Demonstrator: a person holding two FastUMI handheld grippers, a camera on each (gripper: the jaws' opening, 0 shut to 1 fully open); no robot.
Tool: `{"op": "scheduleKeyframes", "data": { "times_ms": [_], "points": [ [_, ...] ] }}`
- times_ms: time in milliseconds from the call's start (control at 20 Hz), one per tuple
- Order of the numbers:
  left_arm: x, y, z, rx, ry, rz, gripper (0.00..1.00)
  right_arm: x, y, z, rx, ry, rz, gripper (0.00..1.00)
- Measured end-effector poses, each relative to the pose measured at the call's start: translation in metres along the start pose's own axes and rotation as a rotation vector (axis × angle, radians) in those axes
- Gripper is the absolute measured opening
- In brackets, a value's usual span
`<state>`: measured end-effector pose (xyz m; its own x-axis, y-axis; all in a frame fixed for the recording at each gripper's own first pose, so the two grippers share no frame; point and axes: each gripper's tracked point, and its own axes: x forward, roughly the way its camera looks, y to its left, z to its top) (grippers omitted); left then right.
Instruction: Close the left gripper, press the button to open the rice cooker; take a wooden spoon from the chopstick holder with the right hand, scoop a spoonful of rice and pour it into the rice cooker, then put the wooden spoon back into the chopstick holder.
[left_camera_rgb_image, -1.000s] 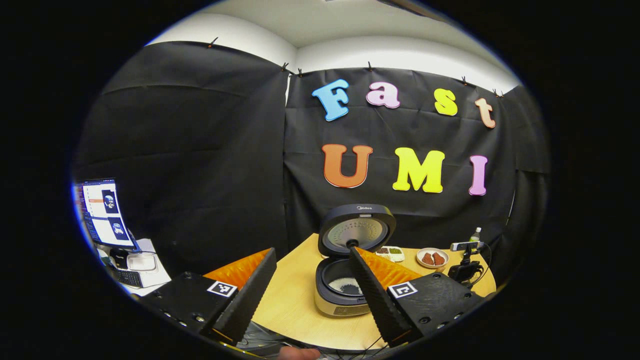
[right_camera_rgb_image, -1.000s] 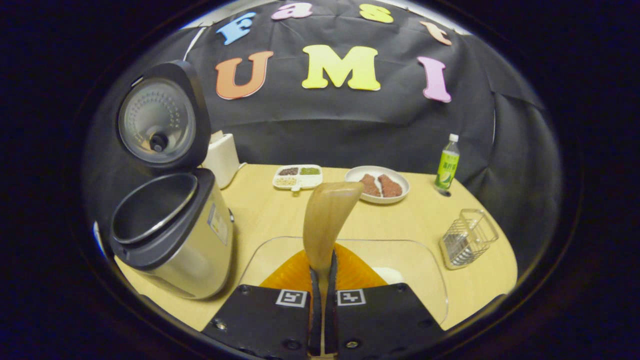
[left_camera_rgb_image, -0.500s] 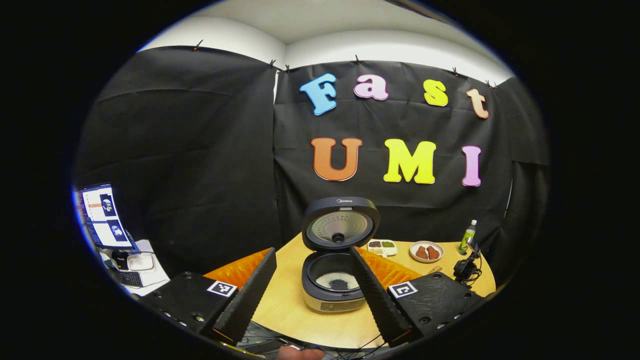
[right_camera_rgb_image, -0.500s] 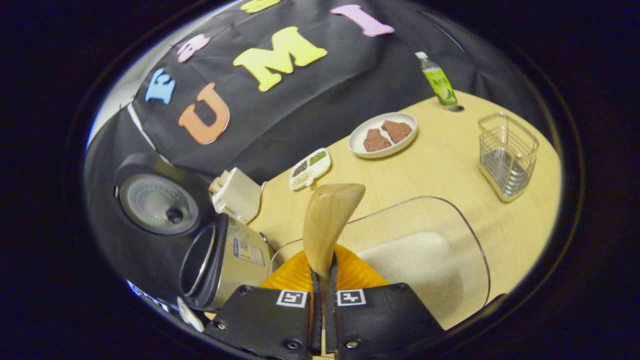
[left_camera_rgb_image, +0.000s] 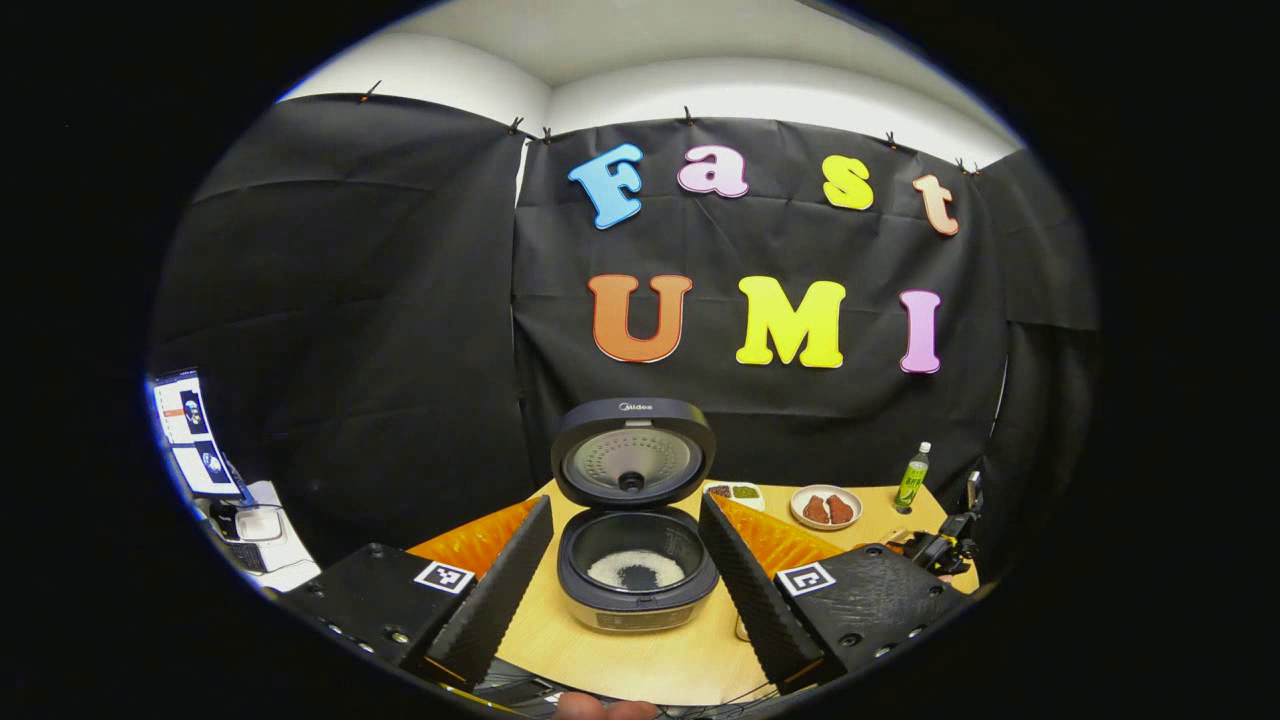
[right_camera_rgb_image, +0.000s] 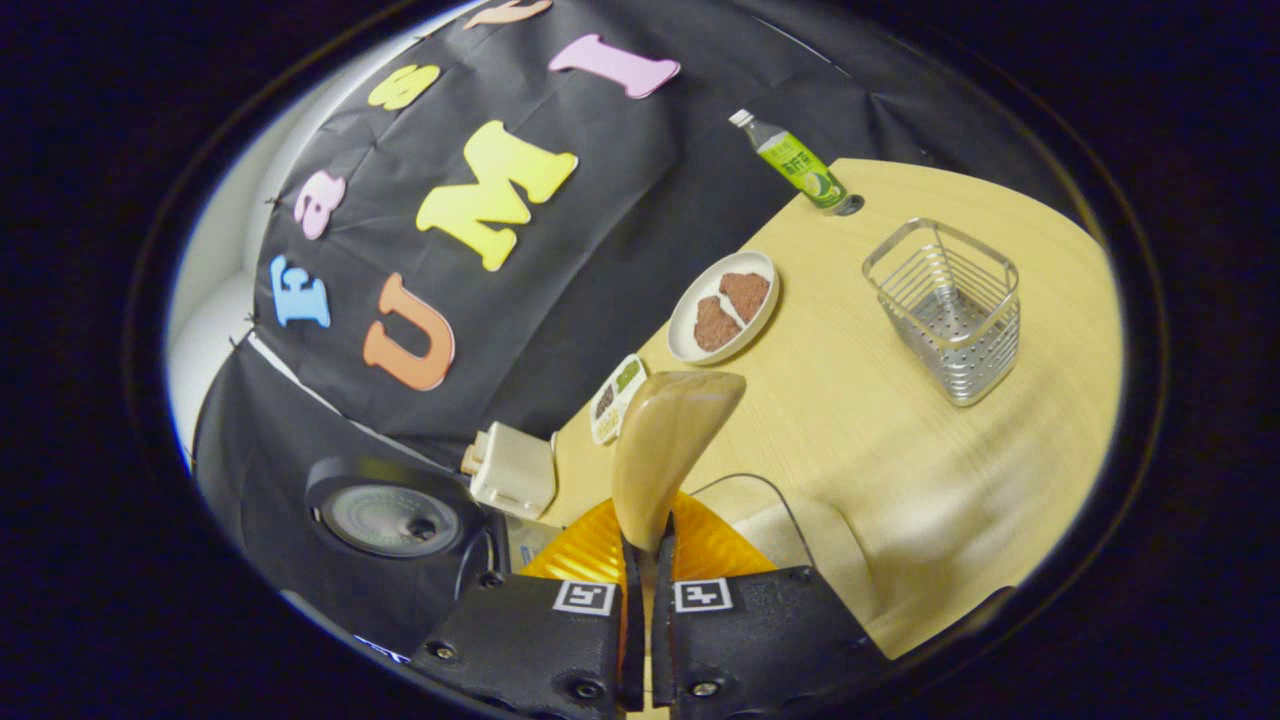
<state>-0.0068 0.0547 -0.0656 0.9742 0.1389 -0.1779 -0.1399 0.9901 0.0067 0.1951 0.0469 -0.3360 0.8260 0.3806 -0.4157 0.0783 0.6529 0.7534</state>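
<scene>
Above the wooden table (right_camera_rgb_image: 880, 420), the wooden spoon (right_camera_rgb_image: 665, 440) is clamped by its handle in the right gripper (right_camera_rgb_image: 642, 610), well short of the empty chopstick holder (right_camera_rgb_image: 945, 310). The rice cooker (left_camera_rgb_image: 637, 560) stands open with rice inside, framed by the wide-spread left gripper (left_camera_rgb_image: 625, 570). The spoon is best brought upright over the holder before release.
</scene>
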Motion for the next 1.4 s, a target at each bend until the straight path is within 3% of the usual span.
{"op": "scheduleKeyframes", "data": {
  "times_ms": [150,250,550,750,1000,1400],
  "points": [
    [0.003,-0.004,0.001,-0.024,-0.009,-0.003,0.95,-0.016,0.016,0.024,0.036,-0.033,0.027,0.06],
    [0.004,-0.004,0.003,-0.038,-0.015,0.006,0.94,-0.029,0.033,0.034,0.056,-0.036,0.061,0.1],
    [0.0,0.019,0.005,-0.05,-0.031,0.081,0.95,-0.02,0.127,0.035,0.031,0.033,0.206,0.08],
    [-0.006,0.034,-0.009,-0.064,-0.005,0.128,0.95,0.009,0.204,0.0,-0.053,0.123,0.311,0.08],
    [-0.021,0.063,-0.012,-0.079,0.0,0.219,0.95,0.049,0.258,-0.06,-0.183,0.224,0.357,0.08],
    [-0.04,0.107,-0.025,-0.107,0.031,0.37,0.95,0.085,0.278,-0.118,-0.464,0.221,0.36,0.08]
  ]
}}
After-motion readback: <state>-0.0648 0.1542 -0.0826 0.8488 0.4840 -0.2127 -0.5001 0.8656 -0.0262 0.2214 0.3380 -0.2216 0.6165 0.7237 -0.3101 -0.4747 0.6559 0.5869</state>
